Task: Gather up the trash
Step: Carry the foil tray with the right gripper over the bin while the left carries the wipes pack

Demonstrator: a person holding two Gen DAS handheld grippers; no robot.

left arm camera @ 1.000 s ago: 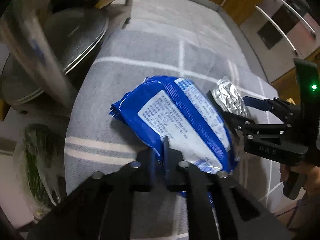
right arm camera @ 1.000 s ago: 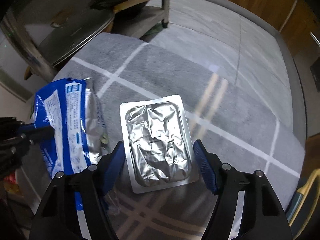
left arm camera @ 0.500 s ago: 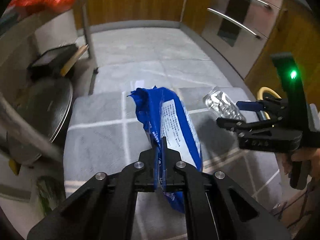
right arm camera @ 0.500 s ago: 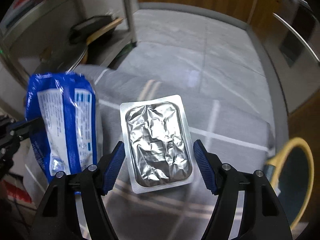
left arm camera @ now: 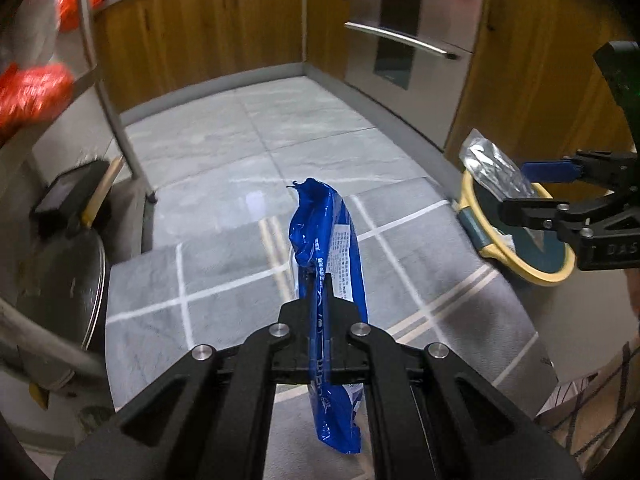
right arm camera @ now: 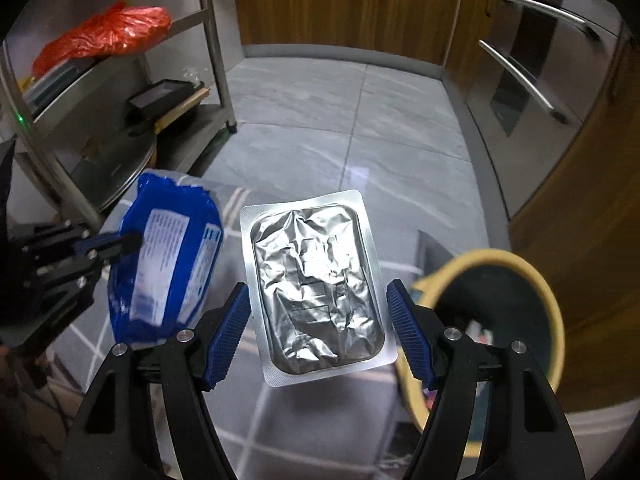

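My left gripper [left arm camera: 319, 280] is shut on a blue snack wrapper [left arm camera: 334, 248] and holds it edge-on above the grey rug [left arm camera: 224, 280]. The wrapper also shows in the right wrist view [right arm camera: 168, 256], with the left gripper [right arm camera: 120, 244] clamped on it. My right gripper [right arm camera: 318, 312] is shut on a silver foil blister pack [right arm camera: 316, 284], held in the air; the pack shows in the left wrist view [left arm camera: 494, 168] just above a yellow-rimmed trash bin [left arm camera: 520, 256]. The bin [right arm camera: 520, 280] lies to the right of the right gripper [left arm camera: 540, 188].
A metal shelf rack [right arm camera: 96, 92] with a red bag [right arm camera: 104, 32] and pans stands on the left. Wooden cabinets [left arm camera: 200, 36] and a steel oven front [left arm camera: 408, 28] line the back and right. The floor beyond the rug is grey tile [right arm camera: 320, 112].
Both grippers have lifted their items off the rug and swung right toward the bin, which has come into view. The blue wrapper now hangs edge-on.
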